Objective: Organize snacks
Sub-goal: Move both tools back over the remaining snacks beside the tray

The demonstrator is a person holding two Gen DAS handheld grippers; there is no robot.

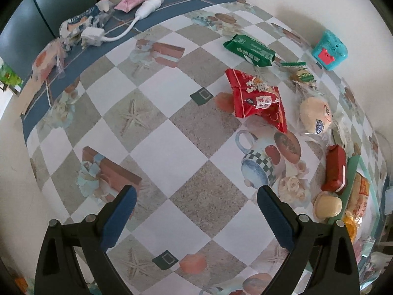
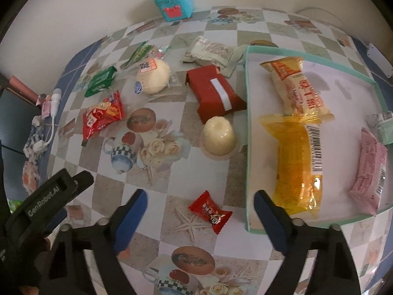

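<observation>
Snacks lie loose on the patterned tablecloth. In the right wrist view a mint-rimmed tray point(image 2: 248, 127) holds an orange pack point(image 2: 294, 86), a yellow pack point(image 2: 292, 162) and a pink pack point(image 2: 368, 172). Left of the tray lie a red box point(image 2: 213, 91), a jelly cup point(image 2: 218, 137), a small red candy point(image 2: 211, 212), a round bun point(image 2: 153, 76), a red bag point(image 2: 103, 115) and a green pack point(image 2: 102, 80). My right gripper point(image 2: 200, 199) is open over the candy. My left gripper point(image 1: 196, 193) is open and empty above bare cloth; the red bag point(image 1: 258, 98) lies beyond it.
A teal box point(image 2: 174, 2) stands by the wall. A white charger with cable point(image 1: 118, 32), crumpled wrappers point(image 1: 78, 27) and a pink pack point(image 1: 130, 1) lie at the table's far left edge. A pale wrapper point(image 2: 211, 51) lies behind the red box. The left gripper's body point(image 2: 41, 204) shows at lower left.
</observation>
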